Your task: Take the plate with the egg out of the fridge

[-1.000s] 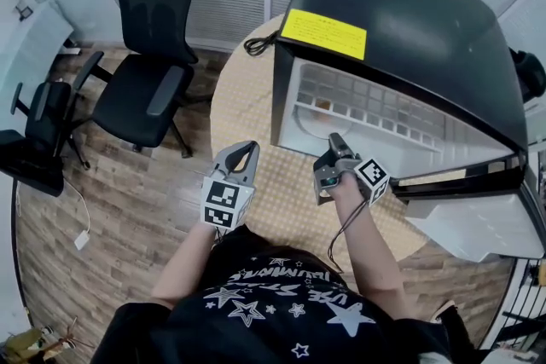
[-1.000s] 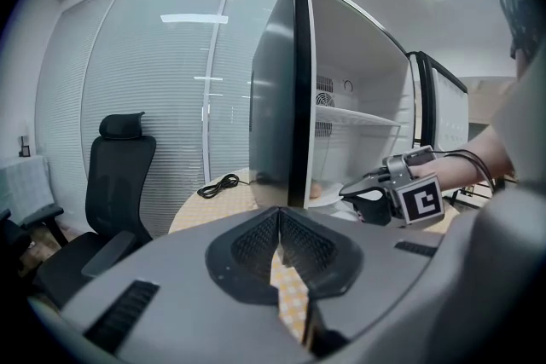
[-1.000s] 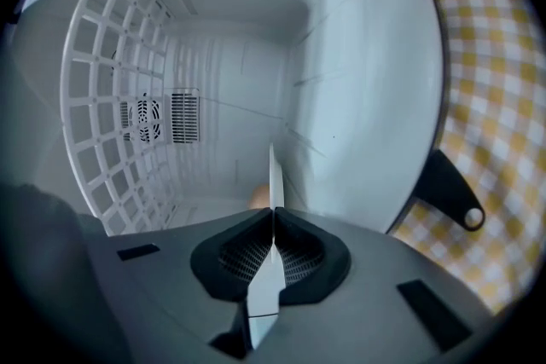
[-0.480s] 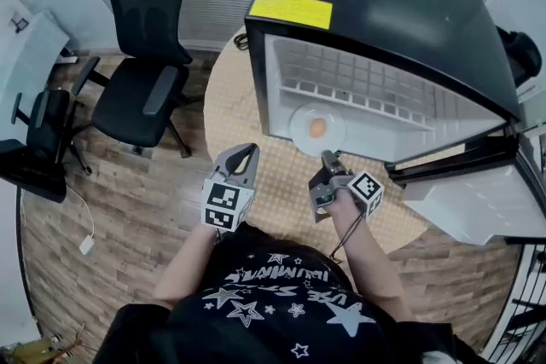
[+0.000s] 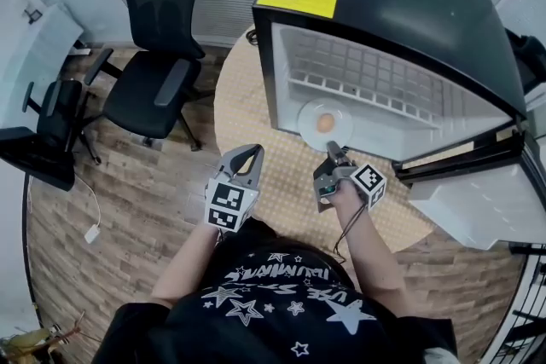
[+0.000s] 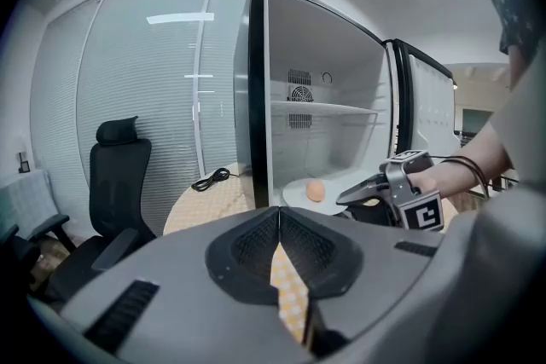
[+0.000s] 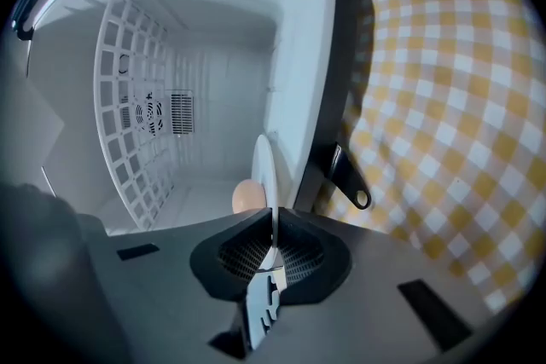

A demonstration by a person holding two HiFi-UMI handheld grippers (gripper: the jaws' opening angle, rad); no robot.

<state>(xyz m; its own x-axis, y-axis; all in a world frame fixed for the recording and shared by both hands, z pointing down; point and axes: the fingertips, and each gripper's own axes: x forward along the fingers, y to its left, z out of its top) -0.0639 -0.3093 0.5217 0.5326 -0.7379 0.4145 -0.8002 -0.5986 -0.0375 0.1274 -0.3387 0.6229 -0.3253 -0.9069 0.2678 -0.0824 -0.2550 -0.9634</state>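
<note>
The right claw [image 5: 333,154] pinched the near rim of the plate [image 5: 309,117], which carried the egg [image 5: 325,123] at the open front of the fridge [image 5: 384,4], low down. The left claw [image 5: 250,153] was pressed together, empty, above the counter [image 5: 243,111].

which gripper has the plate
The right gripper: its jaws pinch the rim of the plate. The left gripper is shut on nothing.

Fridge [image 5: 401,4] on table [image 5: 247,115], door [image 5: 478,209] open to R; plate [image 5: 309,117] w/ egg [image 5: 325,123] on it at fridge mouth. Chair [image 5: 158,55] L of table; cable [image 5: 251,37] on table, L of fridge.
</note>
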